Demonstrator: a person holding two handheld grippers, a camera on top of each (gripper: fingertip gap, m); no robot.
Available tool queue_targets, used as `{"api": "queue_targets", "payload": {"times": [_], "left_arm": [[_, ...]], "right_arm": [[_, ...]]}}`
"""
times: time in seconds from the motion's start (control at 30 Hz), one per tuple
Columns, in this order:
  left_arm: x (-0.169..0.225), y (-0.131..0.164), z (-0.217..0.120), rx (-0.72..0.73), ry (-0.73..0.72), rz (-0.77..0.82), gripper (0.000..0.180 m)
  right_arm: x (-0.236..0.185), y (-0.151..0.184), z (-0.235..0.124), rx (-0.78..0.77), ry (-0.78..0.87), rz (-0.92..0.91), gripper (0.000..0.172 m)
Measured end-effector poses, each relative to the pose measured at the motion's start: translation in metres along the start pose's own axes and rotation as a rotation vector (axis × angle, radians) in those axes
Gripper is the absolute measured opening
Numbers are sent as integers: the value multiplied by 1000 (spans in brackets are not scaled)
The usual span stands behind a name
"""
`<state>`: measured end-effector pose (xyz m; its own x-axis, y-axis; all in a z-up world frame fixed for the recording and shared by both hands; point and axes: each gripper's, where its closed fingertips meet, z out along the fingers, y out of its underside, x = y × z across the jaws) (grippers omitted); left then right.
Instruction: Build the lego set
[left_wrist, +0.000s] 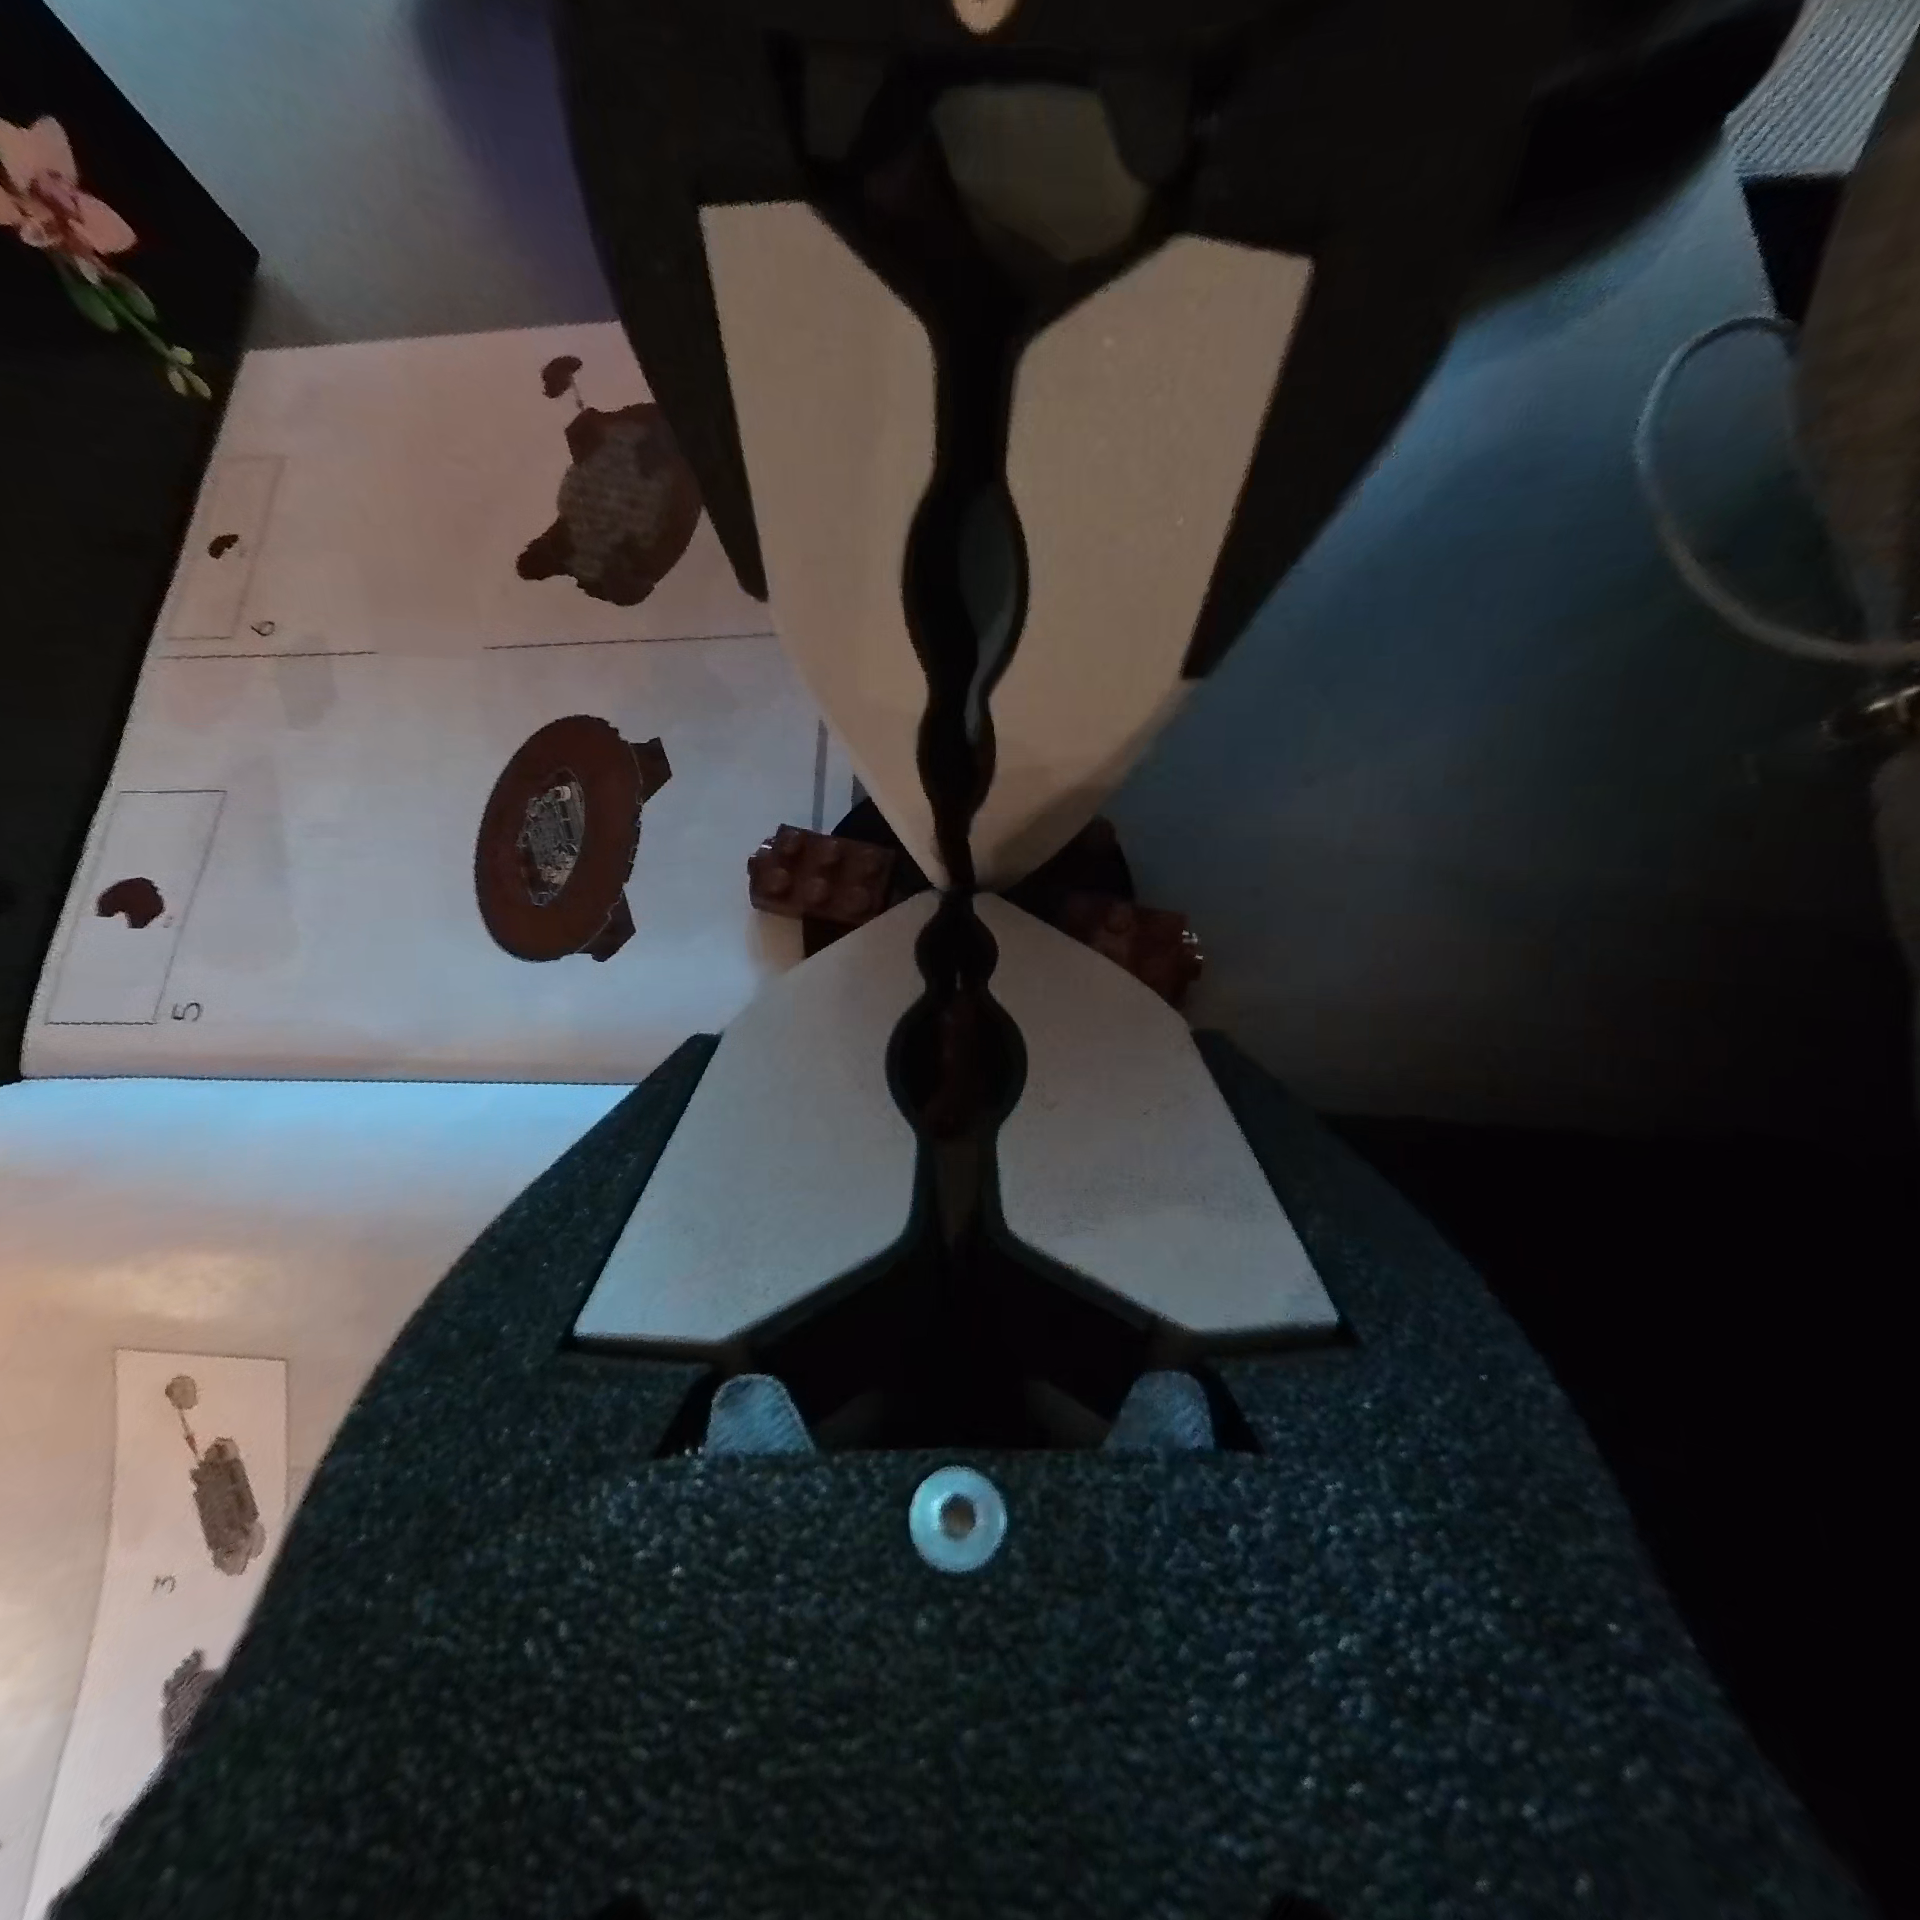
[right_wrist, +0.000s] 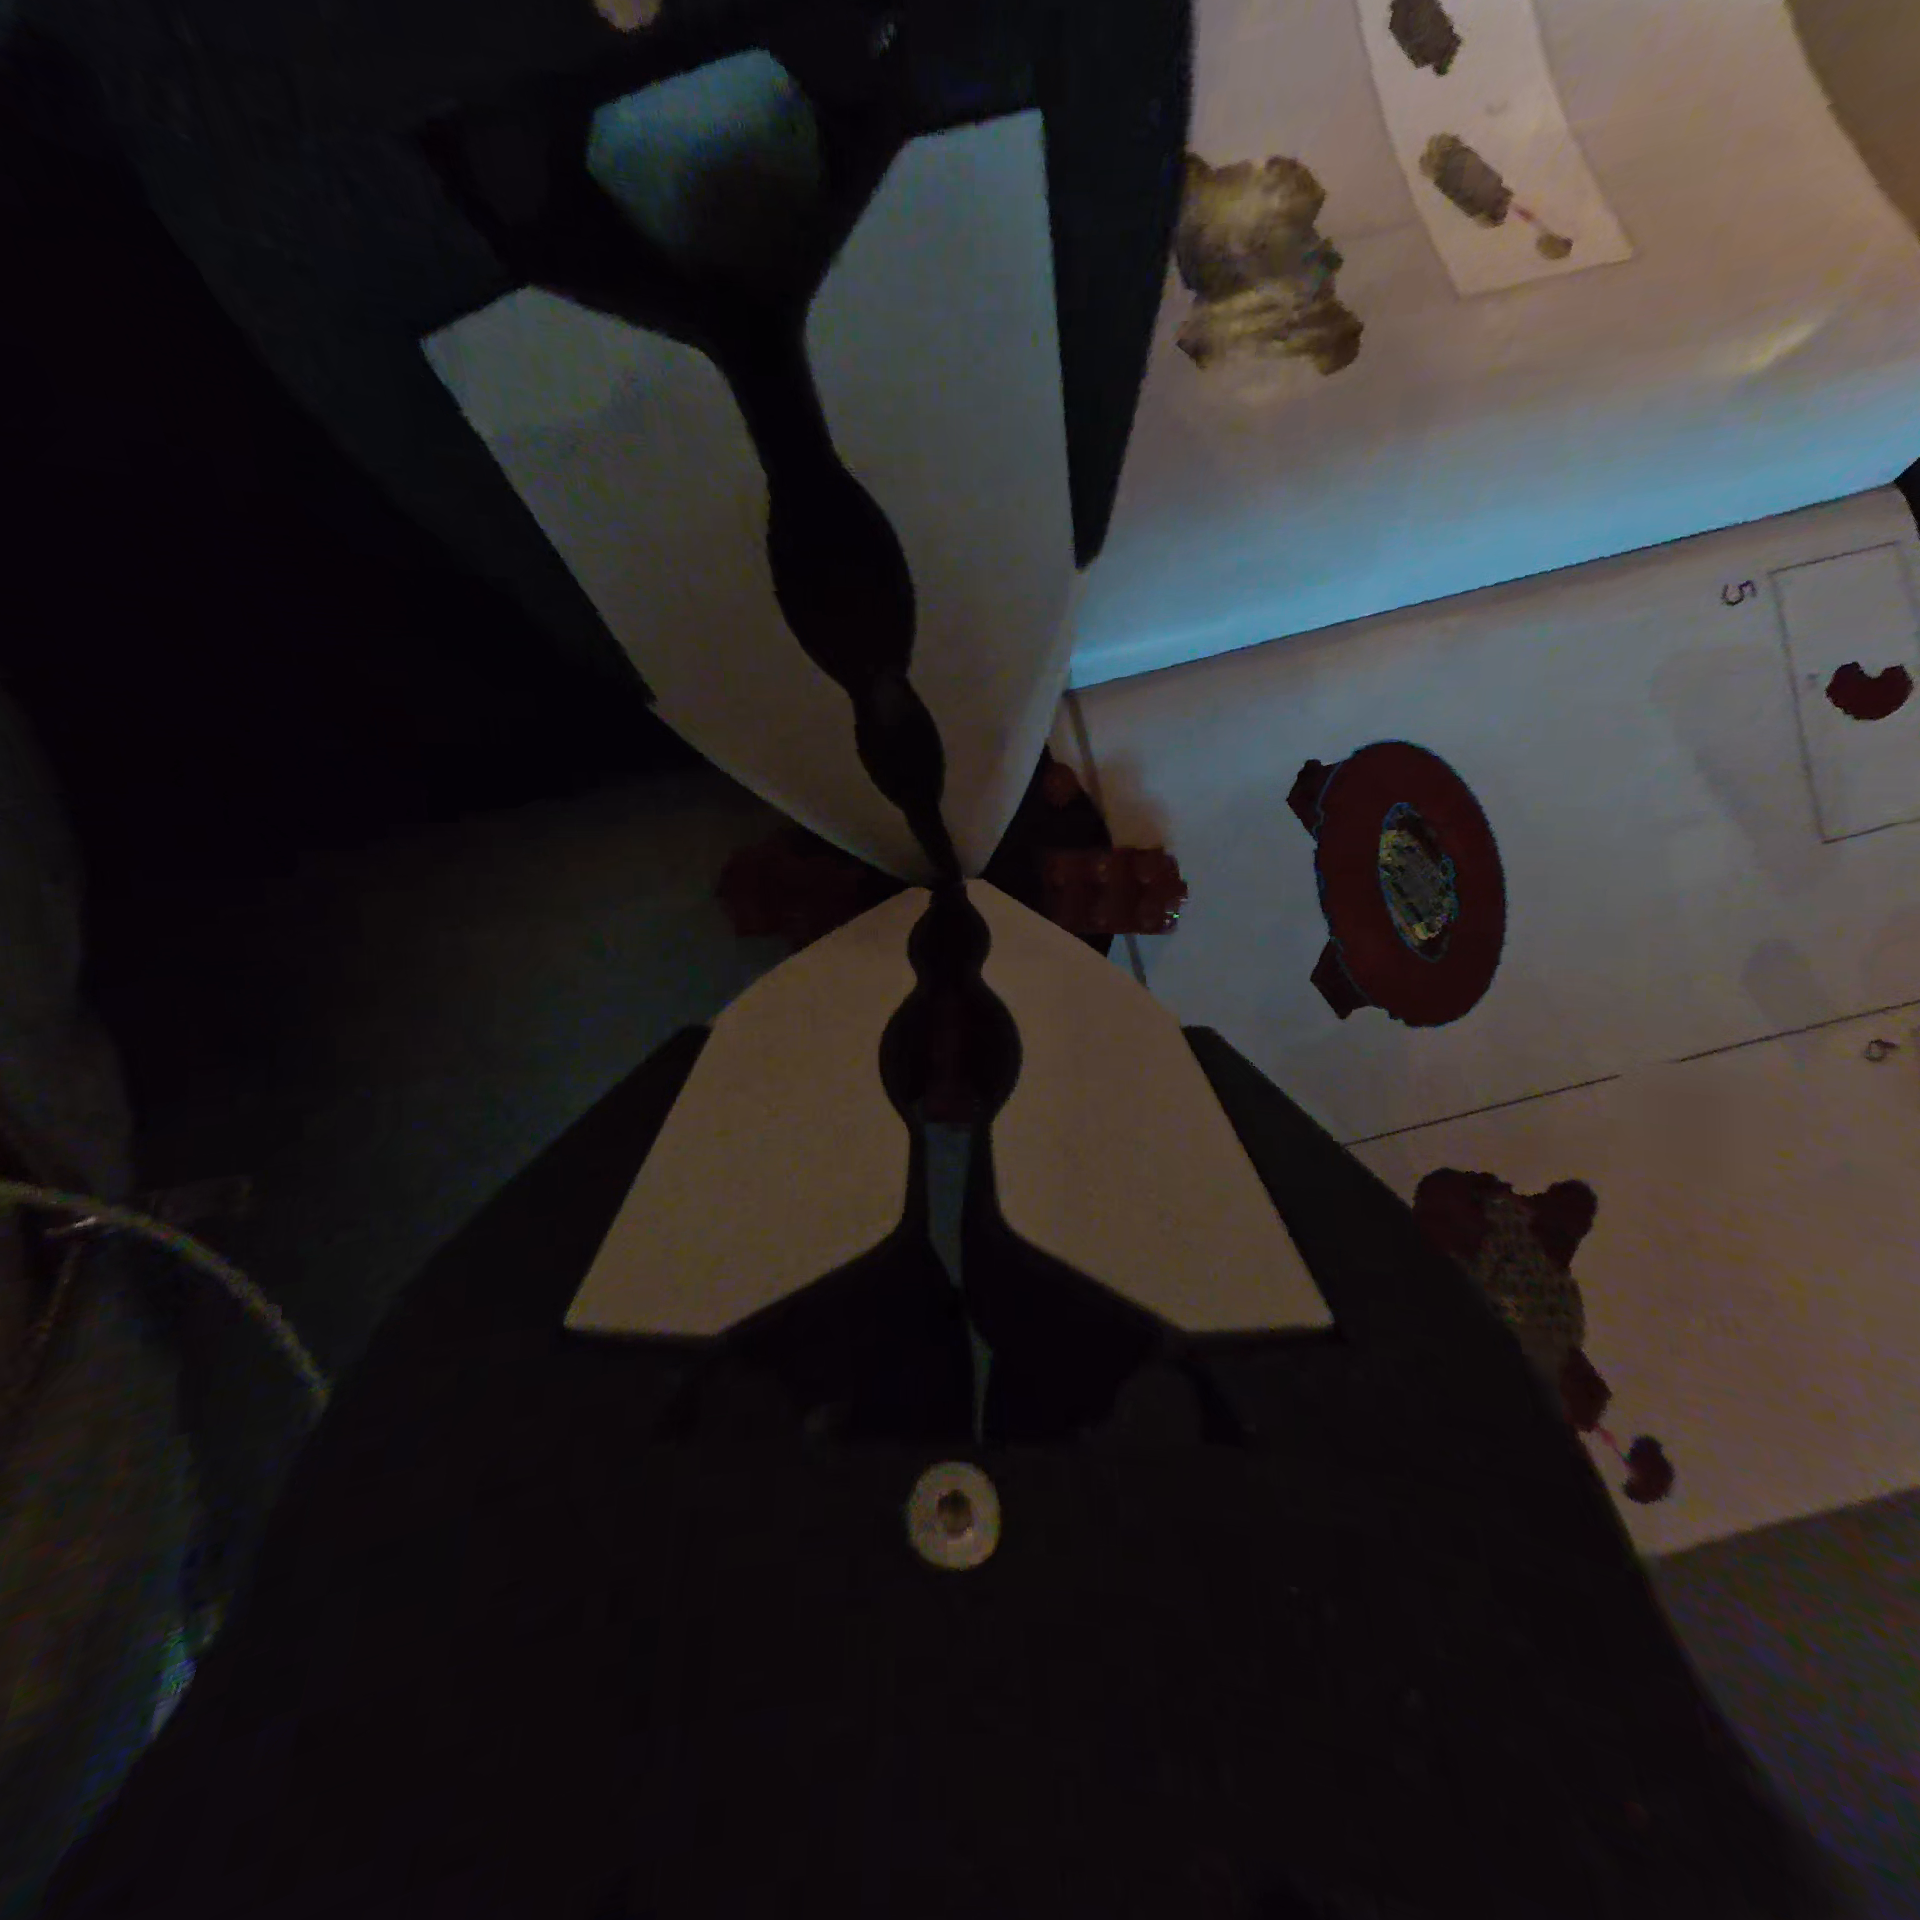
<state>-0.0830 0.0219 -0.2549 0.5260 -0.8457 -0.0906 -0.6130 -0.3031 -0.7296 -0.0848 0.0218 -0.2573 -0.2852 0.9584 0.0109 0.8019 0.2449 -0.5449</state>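
In the left wrist view my left gripper (left_wrist: 951, 906) rises from the bottom, its two grey fingers (left_wrist: 810, 1153) closed along a wavy seam. My right gripper (left_wrist: 954, 878) comes down from the top, also shut, and the two tips meet point to point. A small dark brown brick build (left_wrist: 821, 868) lies right behind the meeting tips and sticks out on both sides. In the right wrist view my right gripper (right_wrist: 948, 902) is at the bottom, the left gripper (right_wrist: 940, 868) is above it, and the brown build (right_wrist: 1127, 883) shows beside the tips. I see nothing pinched between either pair of pads.
An open building-instruction booklet (left_wrist: 364, 727) lies left of the build and also shows in the right wrist view (right_wrist: 1558, 883). A black box with a pink flower picture (left_wrist: 62, 218) stands at far left. The dark table surface (left_wrist: 1455, 727) and a thin cable loop (left_wrist: 1745, 488) are on the right. Only a small space, under 4 cm, lies between the two pairs of fingers.
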Motion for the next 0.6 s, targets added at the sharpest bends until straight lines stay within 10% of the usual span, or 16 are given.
{"api": "queue_targets", "payload": {"times": [0.27,0.5,0.6], "left_arm": [[0,0,0,4,0,-2,0],[-15,-18,-35,188,-205,-54,26],[-10,-25,-62,314,-273,-133,31]], "right_arm": [[0,-1,0,25,47,-39,0],[0,-22,-50,501,-43,137,0],[8,-6,-51,489,86,142,79]]}}
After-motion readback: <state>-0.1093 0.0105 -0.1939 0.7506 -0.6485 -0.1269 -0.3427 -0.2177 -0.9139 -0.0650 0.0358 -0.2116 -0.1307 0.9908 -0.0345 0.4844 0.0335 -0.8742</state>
